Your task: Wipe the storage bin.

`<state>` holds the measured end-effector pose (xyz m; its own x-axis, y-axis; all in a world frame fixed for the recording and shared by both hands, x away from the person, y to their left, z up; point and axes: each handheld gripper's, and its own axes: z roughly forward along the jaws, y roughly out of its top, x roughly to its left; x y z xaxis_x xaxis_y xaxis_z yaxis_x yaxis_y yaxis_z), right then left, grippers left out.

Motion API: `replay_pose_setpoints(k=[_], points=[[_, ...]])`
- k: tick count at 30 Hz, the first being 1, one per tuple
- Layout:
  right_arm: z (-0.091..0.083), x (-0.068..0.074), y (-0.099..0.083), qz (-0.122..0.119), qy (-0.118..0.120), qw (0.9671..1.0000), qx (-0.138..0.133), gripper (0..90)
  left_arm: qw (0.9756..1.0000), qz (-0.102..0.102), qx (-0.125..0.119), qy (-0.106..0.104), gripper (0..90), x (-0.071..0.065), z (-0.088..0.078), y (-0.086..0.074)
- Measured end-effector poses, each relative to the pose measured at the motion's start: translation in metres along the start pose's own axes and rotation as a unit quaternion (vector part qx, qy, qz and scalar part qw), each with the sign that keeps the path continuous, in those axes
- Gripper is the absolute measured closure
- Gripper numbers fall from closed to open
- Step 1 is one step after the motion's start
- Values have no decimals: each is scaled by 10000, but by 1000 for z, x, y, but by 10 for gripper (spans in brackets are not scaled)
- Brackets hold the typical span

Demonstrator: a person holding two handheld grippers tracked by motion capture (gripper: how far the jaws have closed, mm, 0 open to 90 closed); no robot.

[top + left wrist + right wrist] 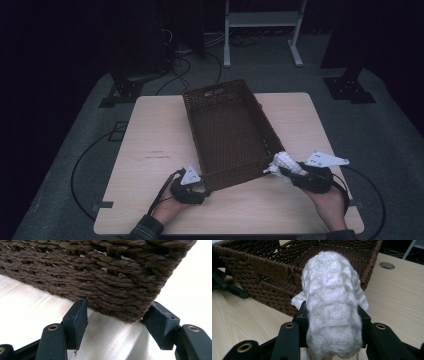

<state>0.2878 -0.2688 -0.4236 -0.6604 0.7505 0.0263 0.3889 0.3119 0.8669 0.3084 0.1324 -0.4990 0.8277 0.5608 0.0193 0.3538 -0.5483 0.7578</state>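
- White knitted cloth [333, 315], bunched into a thick roll, sits pinched between the jaws of my right gripper [292, 172]; in the right gripper view it stands up from between the two black jaws, which press in on it from both sides.
- In the high view that cloth [284, 163] is just outside the near right corner of the brown woven basket [227, 131], close to the basket's wall; I cannot tell whether it touches the wall.
- My right hand [331, 200] comes in from the bottom right edge of the wooden table [150, 150], with the grey three-cornered plate on top of the gripper pointing right.
- My left gripper [115, 315] is at the basket's near left corner, jaws spread with the lower corner of the basket wall [105, 280] between them.
- In the left gripper view the left pad lies against the weave low on the wall, and the right pad sits just beside the corner; I cannot tell whether they squeeze it.
- My left hand [172, 202] rests low on the table, sleeve showing at the bottom edge.
- Seen from above, the basket lies at an angle on the table, its far end turned leftward, and its inside is dark woven floor.
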Motion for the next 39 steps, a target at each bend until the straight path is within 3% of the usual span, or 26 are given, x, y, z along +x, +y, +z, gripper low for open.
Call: replay_pose_setpoints(k=[20, 34, 39], points=[[31, -1, -17, 40, 199, 9981, 584, 596, 10000, 2, -2, 2, 363, 0, 0, 0], [55, 2, -32, -41, 299, 9927, 1170, 596, 10000, 6, -3, 4, 363, 0, 0, 0], [56, 3, -32, -41, 305, 9926, 1175, 596, 10000, 7, -3, 3, 363, 0, 0, 0]])
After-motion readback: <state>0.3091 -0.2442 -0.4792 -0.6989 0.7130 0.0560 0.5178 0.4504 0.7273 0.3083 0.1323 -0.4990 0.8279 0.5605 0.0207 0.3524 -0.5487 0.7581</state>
